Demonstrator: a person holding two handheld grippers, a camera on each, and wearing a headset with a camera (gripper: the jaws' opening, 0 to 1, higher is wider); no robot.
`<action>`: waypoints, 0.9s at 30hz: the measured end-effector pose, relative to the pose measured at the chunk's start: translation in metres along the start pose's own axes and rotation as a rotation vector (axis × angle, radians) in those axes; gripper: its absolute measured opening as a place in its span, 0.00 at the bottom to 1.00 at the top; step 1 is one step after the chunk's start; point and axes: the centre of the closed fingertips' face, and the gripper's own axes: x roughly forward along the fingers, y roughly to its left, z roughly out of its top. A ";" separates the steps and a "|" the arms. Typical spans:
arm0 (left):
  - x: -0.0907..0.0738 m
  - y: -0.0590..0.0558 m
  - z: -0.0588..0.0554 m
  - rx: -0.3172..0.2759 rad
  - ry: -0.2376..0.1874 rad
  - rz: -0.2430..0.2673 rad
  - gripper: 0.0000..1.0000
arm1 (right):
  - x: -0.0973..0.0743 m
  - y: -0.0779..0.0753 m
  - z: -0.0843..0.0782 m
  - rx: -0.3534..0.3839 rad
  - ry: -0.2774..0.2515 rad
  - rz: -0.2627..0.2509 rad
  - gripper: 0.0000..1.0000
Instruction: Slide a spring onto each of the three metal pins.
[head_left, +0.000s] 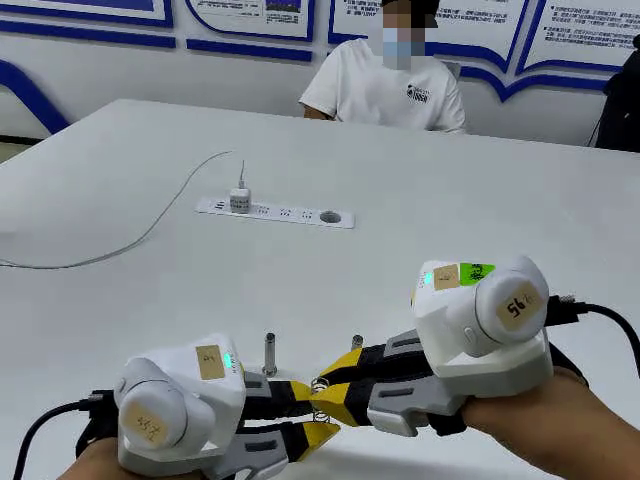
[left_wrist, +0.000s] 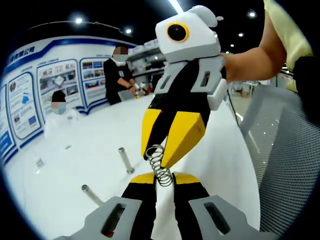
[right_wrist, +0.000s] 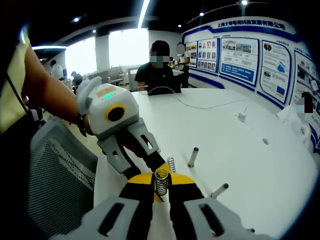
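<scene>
My left claw (left_wrist: 165, 179) and my right claw (right_wrist: 161, 183) meet tip to tip, both clamped on one spring (left_wrist: 159, 165), over the white surface (head_left: 400, 260) near two metal pins (head_left: 270, 353).

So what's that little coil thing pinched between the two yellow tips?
It is a small spring, a coil of thin, bare, silvery wire that looks like steel. It is held slanting, low over the white table. One end sits between the yellow tips of the left hand-held gripper, the other between those of the right hand-held gripper. It is not on a pin; two metal pins stand on the table just beyond it.
</scene>
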 end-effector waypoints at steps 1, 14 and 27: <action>0.000 0.000 0.000 -0.003 -0.001 0.000 0.12 | 0.000 0.000 0.000 -0.003 0.000 -0.001 0.12; -0.001 0.000 0.003 -0.012 -0.006 -0.001 0.14 | -0.002 -0.001 0.003 -0.004 -0.021 -0.009 0.12; -0.008 0.008 0.000 -0.054 -0.009 0.038 0.27 | -0.011 -0.015 0.009 0.012 -0.056 -0.051 0.12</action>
